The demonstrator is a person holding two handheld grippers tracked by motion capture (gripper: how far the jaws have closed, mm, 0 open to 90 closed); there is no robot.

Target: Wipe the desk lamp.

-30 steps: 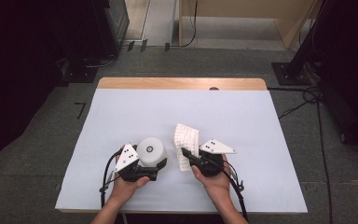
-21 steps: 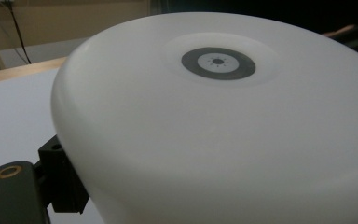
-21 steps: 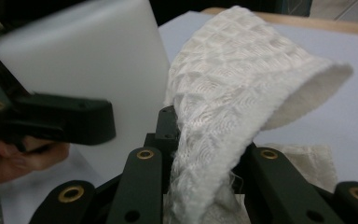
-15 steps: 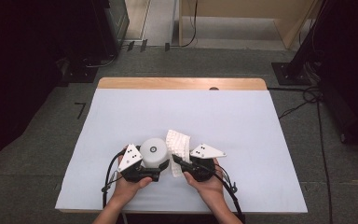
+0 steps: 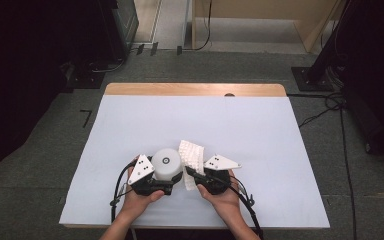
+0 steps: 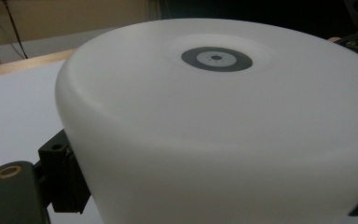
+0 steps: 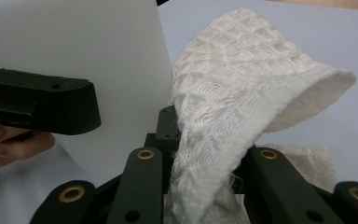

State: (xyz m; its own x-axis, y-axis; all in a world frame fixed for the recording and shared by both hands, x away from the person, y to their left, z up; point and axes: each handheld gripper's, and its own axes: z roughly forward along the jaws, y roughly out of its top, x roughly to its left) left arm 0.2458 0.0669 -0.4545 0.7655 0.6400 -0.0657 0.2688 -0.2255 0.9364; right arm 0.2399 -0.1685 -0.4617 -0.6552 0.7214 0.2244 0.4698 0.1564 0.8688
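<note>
A white round container [image 5: 166,164] with a grey ring mark [image 6: 216,59] on its top stands near the table's front edge. My left gripper [image 5: 169,177] is shut on its lower side; one black jaw shows at the bottom left of the left gripper view. A white waffle-weave cloth [image 5: 192,155] stands up between the jaws of my right gripper [image 5: 190,175], which is shut on it. In the right gripper view the cloth [image 7: 233,93] curls over to the right, right beside the container's wall [image 7: 98,51]. The left gripper's jaw [image 7: 42,105] crosses that wall.
The pale blue mat [image 5: 240,125] covers the table, with a wooden strip [image 5: 195,89] along the far edge. Both hands rest at the front centre. Dark equipment and cables [image 5: 330,100] lie on the floor around the table.
My right gripper has carried the cloth left and a little nearer the person, bringing it up beside the white container. The left gripper and container have barely shifted.
</note>
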